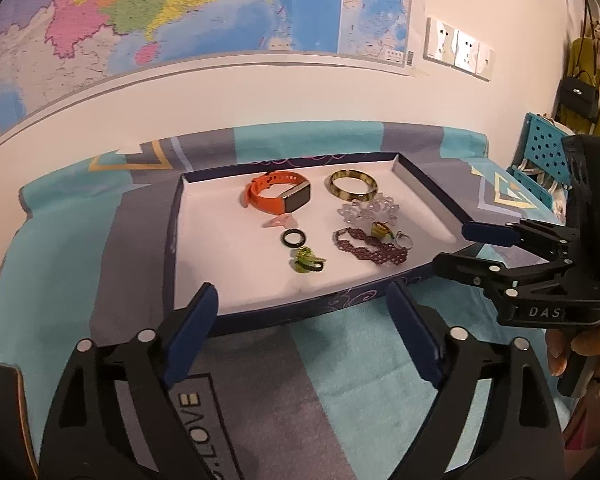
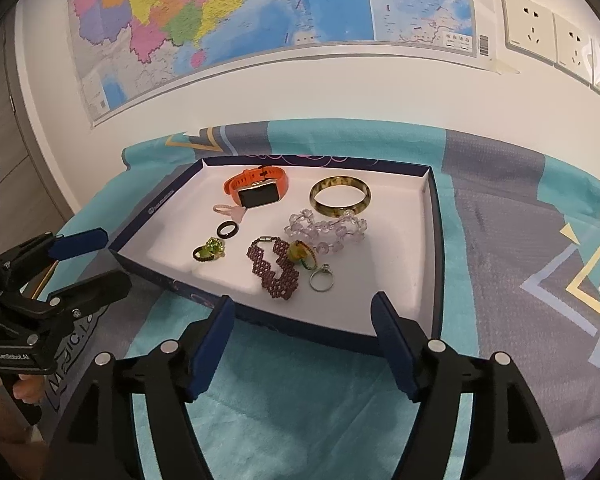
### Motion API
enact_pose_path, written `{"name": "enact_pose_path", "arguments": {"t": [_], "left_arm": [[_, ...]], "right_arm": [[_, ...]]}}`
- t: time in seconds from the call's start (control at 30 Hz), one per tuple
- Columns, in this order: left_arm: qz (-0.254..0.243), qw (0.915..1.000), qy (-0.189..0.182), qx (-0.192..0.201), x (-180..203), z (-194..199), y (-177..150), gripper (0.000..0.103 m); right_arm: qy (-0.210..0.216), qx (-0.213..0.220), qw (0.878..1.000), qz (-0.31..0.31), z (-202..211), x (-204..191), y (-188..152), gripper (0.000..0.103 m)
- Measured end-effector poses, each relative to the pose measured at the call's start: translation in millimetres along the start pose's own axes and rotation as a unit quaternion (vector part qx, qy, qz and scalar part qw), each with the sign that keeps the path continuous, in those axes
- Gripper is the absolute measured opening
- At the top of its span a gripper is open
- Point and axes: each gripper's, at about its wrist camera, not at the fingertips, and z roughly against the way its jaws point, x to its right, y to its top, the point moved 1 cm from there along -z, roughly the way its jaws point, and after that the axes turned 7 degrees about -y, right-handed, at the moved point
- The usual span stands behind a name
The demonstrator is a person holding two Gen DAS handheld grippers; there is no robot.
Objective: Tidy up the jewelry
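A shallow dark blue tray point(image 1: 171, 248) point(image 2: 437, 248) with a white floor lies on the patterned cloth. In it are an orange smartwatch point(image 1: 278, 196) point(image 2: 258, 190), an amber bangle point(image 1: 353, 186) point(image 2: 340, 200), a clear bead bracelet point(image 2: 328, 230), a maroon beaded bracelet point(image 1: 370, 249) point(image 2: 278, 272), a black ring point(image 1: 292, 238) point(image 2: 226, 229), a green ring point(image 1: 306, 261) point(image 2: 209, 251), a pink ring point(image 2: 230, 211) and a silver ring point(image 2: 321, 280). My left gripper point(image 1: 300, 300) point(image 2: 104, 260) stands open just before the tray's near edge, holding nothing. My right gripper point(image 2: 303, 304) point(image 1: 456, 248) is open and empty at the near right corner.
A teal and grey cloth point(image 2: 520, 240) covers the surface up to a white wall with a map point(image 1: 180, 12) and sockets point(image 2: 540, 36). To the right stand a blue perforated rack point(image 1: 544, 144) and hanging bags point(image 1: 578, 96). A hand point(image 1: 572, 344) holds the right gripper's handle.
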Motion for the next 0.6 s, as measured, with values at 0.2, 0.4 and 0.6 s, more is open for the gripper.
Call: {"name": "enact_pose_path", "arguments": {"t": [0.2, 0.4, 0.6], "left_arm": [[0.015, 0.9998, 0.012, 0.009, -5.5, 8.8, -6.7, 0.097], [0.023, 0.9994, 0.025, 0.007, -5.5, 14.1, -14.1, 0.097], [0.049, 0.9982, 0.034, -0.004, -9.9, 16.4, -23.3, 0.097]], "right_arm": [[-0.008, 0.01, 1.0, -0.001, 6.0, -3.2, -6.6, 0.083], [-0.024, 0.02, 1.0, 0.007, 13.0, -10.5, -13.7, 0.096], [-0.034, 0.022, 0.999, 0.004, 19.1, -15.1, -17.9, 0.096]]}}
